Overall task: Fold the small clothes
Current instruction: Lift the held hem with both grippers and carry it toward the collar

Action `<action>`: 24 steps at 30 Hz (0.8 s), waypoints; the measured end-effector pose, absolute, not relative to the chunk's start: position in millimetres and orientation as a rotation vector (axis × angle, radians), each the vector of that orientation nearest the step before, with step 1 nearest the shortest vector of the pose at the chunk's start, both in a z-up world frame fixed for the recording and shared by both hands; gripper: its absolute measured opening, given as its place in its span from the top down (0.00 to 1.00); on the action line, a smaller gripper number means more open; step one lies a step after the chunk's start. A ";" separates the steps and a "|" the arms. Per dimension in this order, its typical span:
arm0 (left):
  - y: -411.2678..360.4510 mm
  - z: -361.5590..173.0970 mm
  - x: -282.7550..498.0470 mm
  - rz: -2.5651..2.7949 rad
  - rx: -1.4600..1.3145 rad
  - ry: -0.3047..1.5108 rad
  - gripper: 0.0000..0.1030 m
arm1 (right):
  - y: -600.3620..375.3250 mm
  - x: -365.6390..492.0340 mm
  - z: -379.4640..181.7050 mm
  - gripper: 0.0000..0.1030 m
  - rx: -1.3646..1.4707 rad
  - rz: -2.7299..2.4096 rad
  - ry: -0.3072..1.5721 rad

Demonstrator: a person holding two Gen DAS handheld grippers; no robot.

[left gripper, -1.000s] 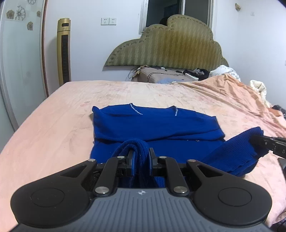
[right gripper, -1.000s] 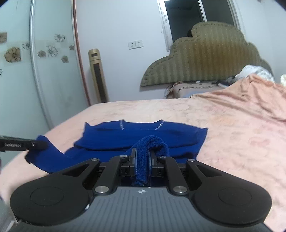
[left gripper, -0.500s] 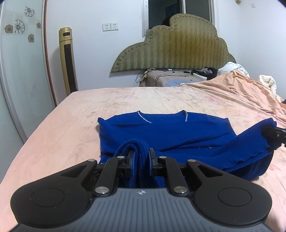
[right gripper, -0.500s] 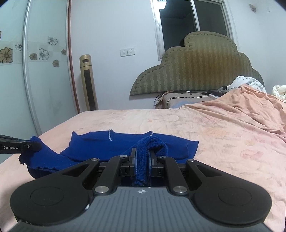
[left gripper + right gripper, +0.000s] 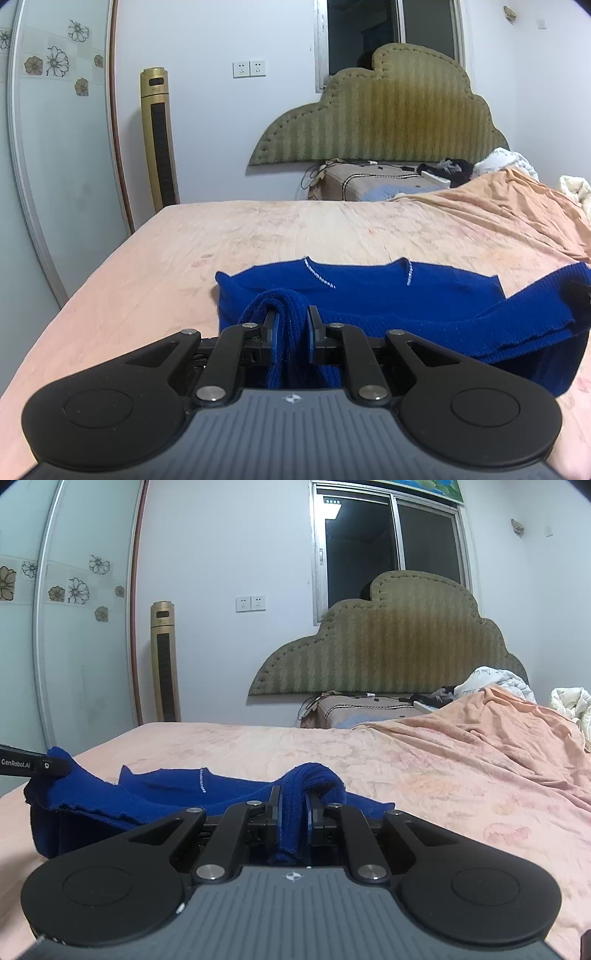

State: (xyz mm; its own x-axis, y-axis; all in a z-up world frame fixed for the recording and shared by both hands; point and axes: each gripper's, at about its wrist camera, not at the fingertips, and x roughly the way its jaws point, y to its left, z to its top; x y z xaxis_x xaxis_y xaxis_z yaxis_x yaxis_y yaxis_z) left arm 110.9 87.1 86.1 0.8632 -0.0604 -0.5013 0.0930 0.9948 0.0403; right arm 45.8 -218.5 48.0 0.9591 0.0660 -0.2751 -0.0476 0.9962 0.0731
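Over the bed (image 5: 258,236), both grippers are carrying the blue sweater's (image 5: 369,295) near hem forward toward its collar. Left gripper (image 5: 291,332) and right gripper (image 5: 293,812) are each clamping a bunch of hem, so the fold is progressing.

The blue sweater's (image 5: 369,295) near hem is hidden behind the left tool (image 5: 291,328).

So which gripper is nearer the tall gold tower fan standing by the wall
Left. The left gripper pinches the blue knit sweater on the fan's side of the bed; the right gripper holds the hem farther over, toward the rumpled bedding.
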 end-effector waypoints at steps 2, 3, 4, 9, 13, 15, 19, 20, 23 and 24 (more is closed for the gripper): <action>84.9 86.2 117.8 -0.074 0.068 0.521 0.86 | -218.8 51.7 47.3 0.85 0.072 0.055 0.280; 83.8 86.2 121.4 -0.071 0.070 0.520 0.86 | -219.3 54.6 46.9 0.85 0.076 0.052 0.278; 82.3 86.1 125.3 -0.067 0.073 0.518 0.86 | -219.7 58.1 46.6 0.85 0.080 0.050 0.278; 75.3 84.8 142.4 -0.055 0.091 0.511 0.86 | -222.5 74.5 46.0 0.85 0.101 0.041 0.274; 71.1 84.6 155.3 -0.053 0.099 0.512 0.86 | -225.7 86.8 45.9 0.85 0.114 0.034 0.269; 69.3 84.0 161.7 -0.051 0.104 0.513 0.86 | -227.5 92.8 45.3 0.85 0.119 0.032 0.270; 65.3 81.3 175.0 -0.049 0.119 0.518 0.86 | -229.9 103.9 43.2 0.85 0.125 0.025 0.272; 64.0 80.2 178.7 -0.047 0.124 0.520 0.86 | -229.9 105.8 42.5 0.85 0.127 0.024 0.273; 61.5 76.9 189.6 -0.043 0.131 0.530 0.86 | -232.0 114.3 39.4 0.85 0.133 0.020 0.280; 60.5 76.1 192.6 -0.043 0.132 0.532 0.86 | -232.1 117.1 38.9 0.85 0.134 0.018 0.283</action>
State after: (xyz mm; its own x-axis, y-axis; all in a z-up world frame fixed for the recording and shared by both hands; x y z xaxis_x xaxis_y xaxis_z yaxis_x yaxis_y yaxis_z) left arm 192.6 60.5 76.1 0.8610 -0.0062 -0.5085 0.0747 0.9906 0.1143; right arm 117.1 -232.1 38.9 0.9601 0.0370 -0.2772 0.0007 0.9909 0.1348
